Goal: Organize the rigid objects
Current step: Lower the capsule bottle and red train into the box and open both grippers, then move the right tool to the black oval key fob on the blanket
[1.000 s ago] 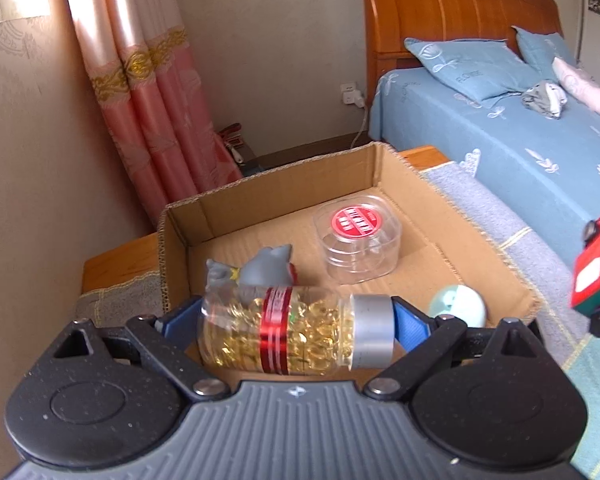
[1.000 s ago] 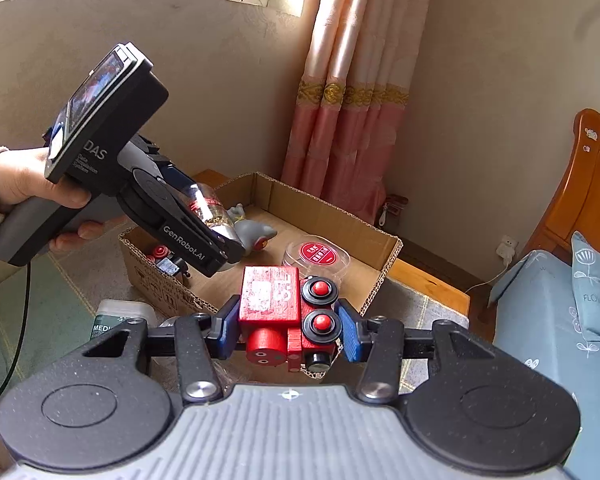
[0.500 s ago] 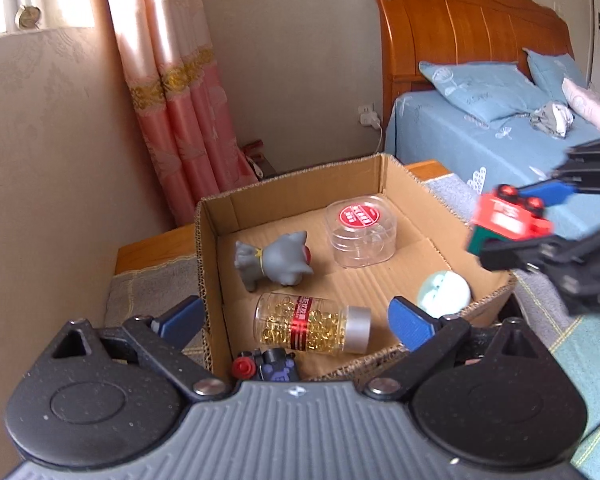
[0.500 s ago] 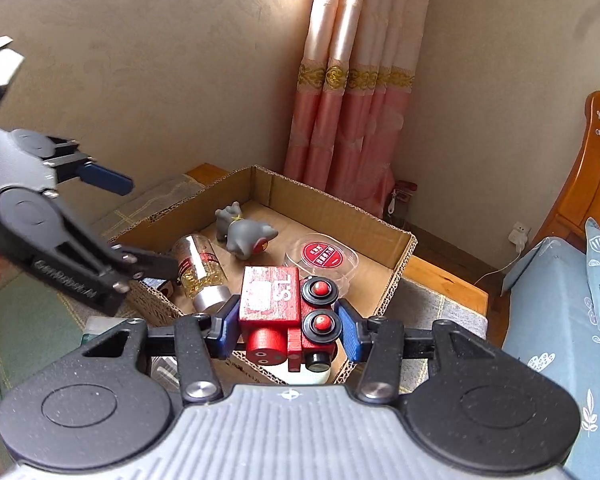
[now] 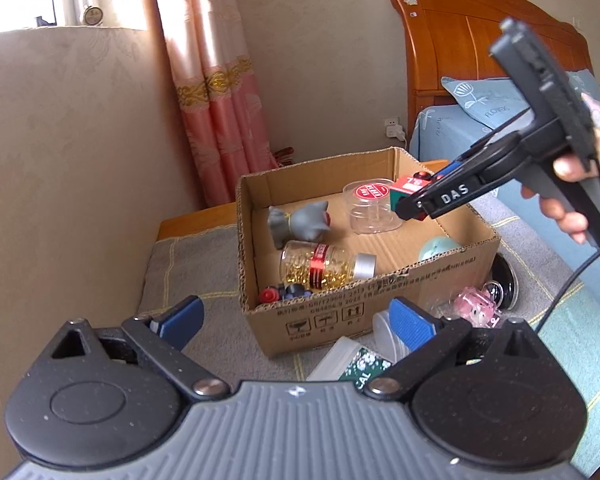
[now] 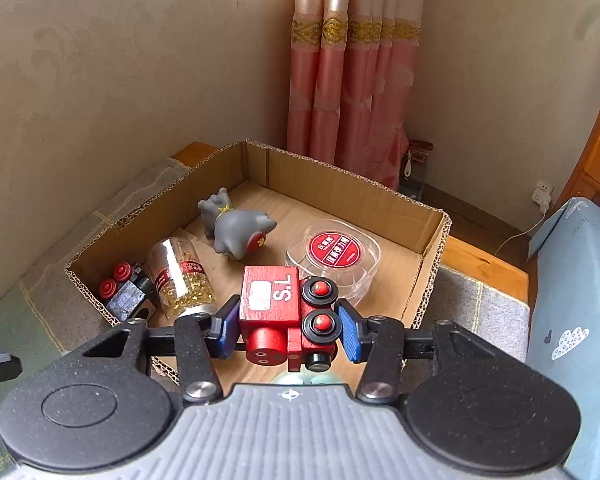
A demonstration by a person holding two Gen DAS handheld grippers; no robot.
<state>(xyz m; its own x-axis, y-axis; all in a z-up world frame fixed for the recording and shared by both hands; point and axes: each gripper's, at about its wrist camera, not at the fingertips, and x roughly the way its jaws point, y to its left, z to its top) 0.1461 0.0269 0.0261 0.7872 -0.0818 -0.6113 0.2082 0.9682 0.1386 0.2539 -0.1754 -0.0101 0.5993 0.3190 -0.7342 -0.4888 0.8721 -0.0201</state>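
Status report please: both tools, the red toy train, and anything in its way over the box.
Left tool open, empty, outside cardboard box. Right tool shut on red toy train, above box. Capsule bottle, clear round container close beneath.

Left gripper (image 5: 296, 316) hangs with jaws spread wide, holding nothing, just outside the cardboard box (image 5: 380, 304). Right gripper (image 6: 286, 326), gripped in a hand (image 5: 576, 196), clamps a red toy train (image 6: 286, 312) above the box.

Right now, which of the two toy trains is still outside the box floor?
The red train, clamped in the right tool above the cardboard box; the dark train lies inside.
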